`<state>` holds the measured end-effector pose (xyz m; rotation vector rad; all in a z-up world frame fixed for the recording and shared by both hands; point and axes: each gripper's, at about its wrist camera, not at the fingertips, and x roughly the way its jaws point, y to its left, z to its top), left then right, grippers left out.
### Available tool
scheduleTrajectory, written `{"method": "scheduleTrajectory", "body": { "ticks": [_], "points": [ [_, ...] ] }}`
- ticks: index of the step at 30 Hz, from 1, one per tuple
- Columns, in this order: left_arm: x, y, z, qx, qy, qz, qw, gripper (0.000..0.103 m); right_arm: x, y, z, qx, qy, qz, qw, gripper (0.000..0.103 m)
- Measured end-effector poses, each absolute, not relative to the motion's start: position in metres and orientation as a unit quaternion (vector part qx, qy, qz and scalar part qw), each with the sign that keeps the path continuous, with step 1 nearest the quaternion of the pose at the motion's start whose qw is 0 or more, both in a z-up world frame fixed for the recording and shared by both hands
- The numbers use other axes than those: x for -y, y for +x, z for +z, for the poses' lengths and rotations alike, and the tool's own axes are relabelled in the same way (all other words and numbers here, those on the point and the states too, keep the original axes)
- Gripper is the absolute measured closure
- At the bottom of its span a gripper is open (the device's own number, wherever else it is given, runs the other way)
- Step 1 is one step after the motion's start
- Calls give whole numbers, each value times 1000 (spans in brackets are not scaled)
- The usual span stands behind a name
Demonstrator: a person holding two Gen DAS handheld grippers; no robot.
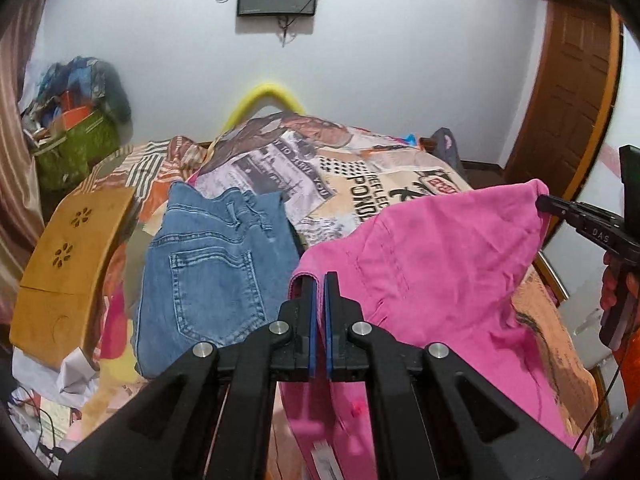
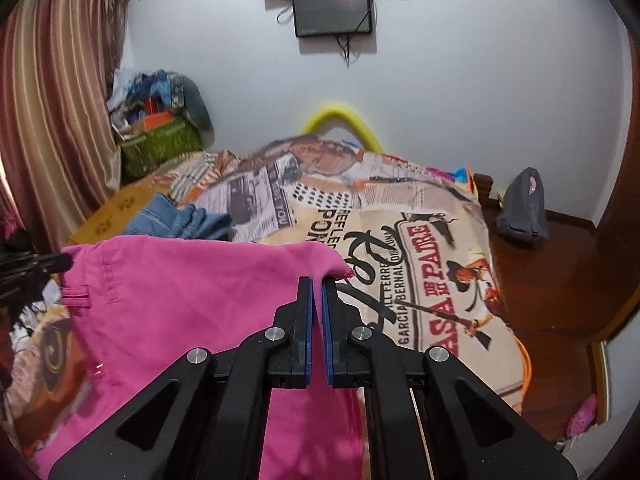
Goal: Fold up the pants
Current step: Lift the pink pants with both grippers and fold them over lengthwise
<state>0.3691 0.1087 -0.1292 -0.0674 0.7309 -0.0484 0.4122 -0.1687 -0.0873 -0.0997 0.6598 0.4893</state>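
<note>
The pink pants (image 1: pixel 440 256) hang stretched between the two grippers above the bed (image 2: pixel 420 240), their top edge held nearly level and the soft, matte cloth draping down in loose folds toward the camera (a belt loop and seam lines show near the left end in the right wrist view). The left gripper (image 1: pixel 319 280) points forward over the bed, its jaws pinched narrow on one top corner of the pants. The right gripper (image 2: pixel 316 282) does the same at the opposite corner, jaws nearly closed on the frayed pink edge; in the left wrist view it reaches in from the right side, level with the cloth. One pair of blue denim jeans (image 1: pixel 216 264) lies folded on the bed beyond, back pocket up. The printed bedspread (image 2: pixel 400 216) carries newspaper-style lettering. A flat wooden board (image 1: pixel 68 264) with flower cut-outs rests at the bed's left edge.
</note>
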Motion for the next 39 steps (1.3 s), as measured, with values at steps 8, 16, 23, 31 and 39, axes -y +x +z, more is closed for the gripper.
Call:
{"method": "scheduleTrajectory", "body": {
  "ticks": [8,16,23,31,39],
  "points": [
    [-98,314,-118,-356,-32,-51,933,101,195,340,-67,-306,-34,248,919,99],
    [-86,248,-113,-353,-30,-70,932,101,215,266,-65,-298,-6,259,919,99],
    [-76,196,-130,-374,-25,-95,922,101,227,215,-85,-308,35,255,916,99],
    [-60,153,-188,-436,0,-109,893,101,237,174,-129,-362,31,229,903,99],
    [-66,135,-200,-457,-18,-104,883,101,253,159,-170,-429,16,191,883,99]
  ]
}}
